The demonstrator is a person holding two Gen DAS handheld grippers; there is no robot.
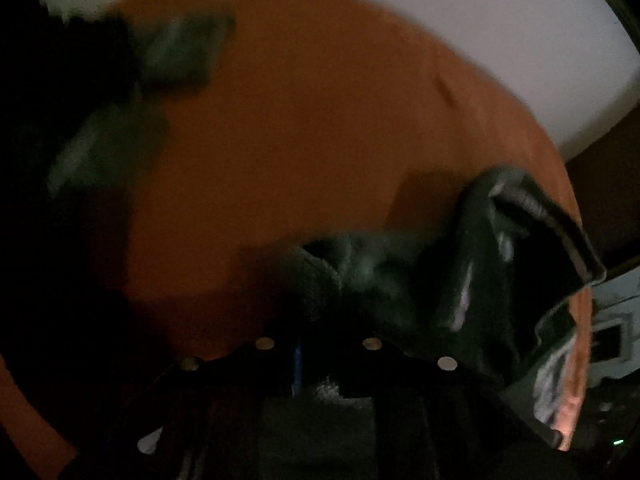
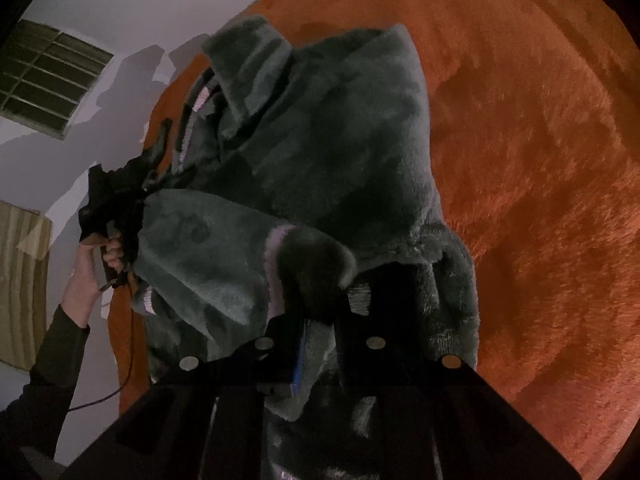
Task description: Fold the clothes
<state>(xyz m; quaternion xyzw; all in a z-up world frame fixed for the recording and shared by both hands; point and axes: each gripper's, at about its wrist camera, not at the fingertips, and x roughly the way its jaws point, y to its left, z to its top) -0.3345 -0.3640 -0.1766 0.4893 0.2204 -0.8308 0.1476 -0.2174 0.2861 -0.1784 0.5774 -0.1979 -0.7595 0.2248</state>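
Note:
A dark green fleece garment (image 2: 320,152) with pale pink trim lies bunched on a round orange rug (image 2: 540,160). My right gripper (image 2: 320,308) is shut on a fold of it near the cuff, fabric pressed between the black fingers. At the left, a hand holds my left gripper (image 2: 154,160) against the garment's far edge, pinching the fleece. In the dark, blurred left wrist view, the garment (image 1: 480,272) hangs from the lower right into my left gripper (image 1: 320,300), which looks shut on it.
White floor (image 2: 120,8) surrounds the rug (image 1: 300,120). A floor vent grille (image 2: 52,80) and a piece of cardboard (image 2: 20,280) lie at the left, and a thin cable (image 2: 128,340) trails there. Blurred green shapes (image 1: 180,52) sit at the rug's far left.

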